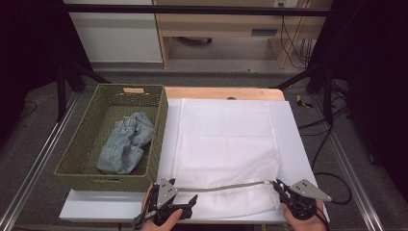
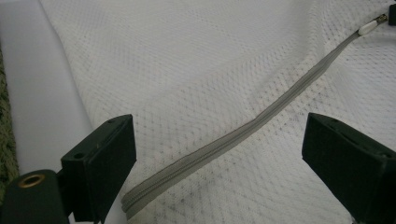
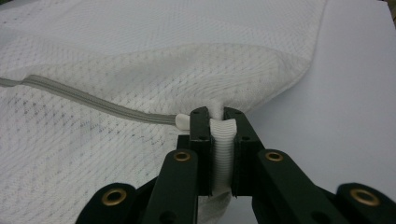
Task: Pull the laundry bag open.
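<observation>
While the white mesh bag (image 1: pixel 226 149) lies flat on the surface (image 1: pixel 296 144), its grey zipper (image 1: pixel 221 186) runs across the near edge between the two tools. The right hand-held gripper (image 3: pixel 216 116) is clenched on a ribbed white tab (image 3: pixel 222 154) at the bag's corner, just beside the zipper's end. The left hand-held gripper (image 2: pixel 219 149) stands released, jaws wide apart above the zipper's other end, not touching it. Beyond the left one, a woven basket (image 1: pixel 159 139) holds folded jeans (image 1: pixel 124 144).

Two black grippers (image 1: pixel 188 204) (image 1: pixel 279 185) with grey three-cornered top plates, brass-ringed pivot holes and square black pads (image 2: pixel 102 163).
</observation>
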Motion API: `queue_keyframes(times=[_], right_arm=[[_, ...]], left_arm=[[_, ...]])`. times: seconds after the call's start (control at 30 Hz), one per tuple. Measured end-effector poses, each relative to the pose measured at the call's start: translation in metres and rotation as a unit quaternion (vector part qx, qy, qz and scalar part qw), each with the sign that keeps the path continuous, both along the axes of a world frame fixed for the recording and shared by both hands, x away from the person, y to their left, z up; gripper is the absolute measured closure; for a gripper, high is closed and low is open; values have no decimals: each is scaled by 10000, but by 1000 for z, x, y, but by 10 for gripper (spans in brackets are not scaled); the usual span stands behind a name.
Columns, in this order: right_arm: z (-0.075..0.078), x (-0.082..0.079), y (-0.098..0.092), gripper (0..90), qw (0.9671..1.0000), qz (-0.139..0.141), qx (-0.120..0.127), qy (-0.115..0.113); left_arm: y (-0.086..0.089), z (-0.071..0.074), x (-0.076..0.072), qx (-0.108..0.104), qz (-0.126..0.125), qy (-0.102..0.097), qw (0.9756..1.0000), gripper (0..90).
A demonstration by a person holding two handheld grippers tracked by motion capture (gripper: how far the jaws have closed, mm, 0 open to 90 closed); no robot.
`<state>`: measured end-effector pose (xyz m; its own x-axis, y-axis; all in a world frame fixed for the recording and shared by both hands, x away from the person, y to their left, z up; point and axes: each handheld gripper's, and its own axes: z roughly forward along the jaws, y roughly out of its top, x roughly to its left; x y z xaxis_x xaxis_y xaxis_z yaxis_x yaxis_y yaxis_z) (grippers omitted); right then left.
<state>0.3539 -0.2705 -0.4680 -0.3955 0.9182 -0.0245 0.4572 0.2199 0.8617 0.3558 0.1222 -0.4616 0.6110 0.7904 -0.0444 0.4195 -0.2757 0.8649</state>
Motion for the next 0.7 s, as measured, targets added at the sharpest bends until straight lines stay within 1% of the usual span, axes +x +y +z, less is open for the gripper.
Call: queue_keyframes(times=[0.1, 0.13, 0.17, 0.2, 0.27, 0.3, 0.33, 0.37, 0.43, 0.47, 0.5, 0.57, 0.6, 0.63, 0.67, 0.7], right_arm=[[0, 0, -1, 825, 10000, 31, -22, -8], [2, 0, -2, 824, 10000, 30, 17, -6], [4, 0, -2, 824, 10000, 20, 47, -7], [4, 0, -2, 824, 10000, 20, 47, -7], [7, 0, 0, 824, 10000, 25, 54, -61], [9, 0, 2, 824, 9999, -30, 20, -99], [9, 0, 2, 824, 9999, -30, 20, -99], [10, 0, 3, 824, 9999, -60, 82, -85], [10, 1, 2, 823, 9998, -99, 118, -132], [10, 0, 1, 823, 9997, -100, 182, -139], [10, 0, 1, 823, 9997, -100, 182, -139], [9, 1, -1, 823, 9996, -79, 241, -125], [10, 1, -1, 823, 9995, -65, 262, -153], [10, 2, -1, 823, 9995, -62, 252, -179], [10, 2, 0, 823, 9995, -62, 251, -188], [10, 2, 0, 823, 9995, -62, 251, -188]], left_arm=[[-1, 5, 1, -116, 42, -51, 9999, 120], [-1, 7, 1, -102, 32, -116, 9999, 150], [-2, 8, -1, -28, -5, -216, 9998, 154], [-2, 8, -1, -28, -5, -216, 9998, 156], [-3, 9, -1, 17, -66, -288, 9996, 158], [-4, 10, 0, 1, -74, -269, 9996, 164], [-5, 11, 2, -58, -81, -241, 9997, 164], [-8, 12, 4, -107, -94, -228, 9996, 175], [-14, 18, 8, -22, -169, -321, 9993, 188], [-17, 22, 11, -16, -202, -368, 9991, 190], [-20, 25, 14, -28, -235, -389, 9990, 190], [-26, 32, 20, -145, -311, -404, 9986, 198], [-29, 35, 23, -188, -355, -419, 9983, 204], [-36, 40, 28, -173, -423, -483, 9978, 208], [-36, 40, 28, -173, -423, -483, 9978, 208], [-40, 42, 30, -189, -442, -496, 9976, 208]])
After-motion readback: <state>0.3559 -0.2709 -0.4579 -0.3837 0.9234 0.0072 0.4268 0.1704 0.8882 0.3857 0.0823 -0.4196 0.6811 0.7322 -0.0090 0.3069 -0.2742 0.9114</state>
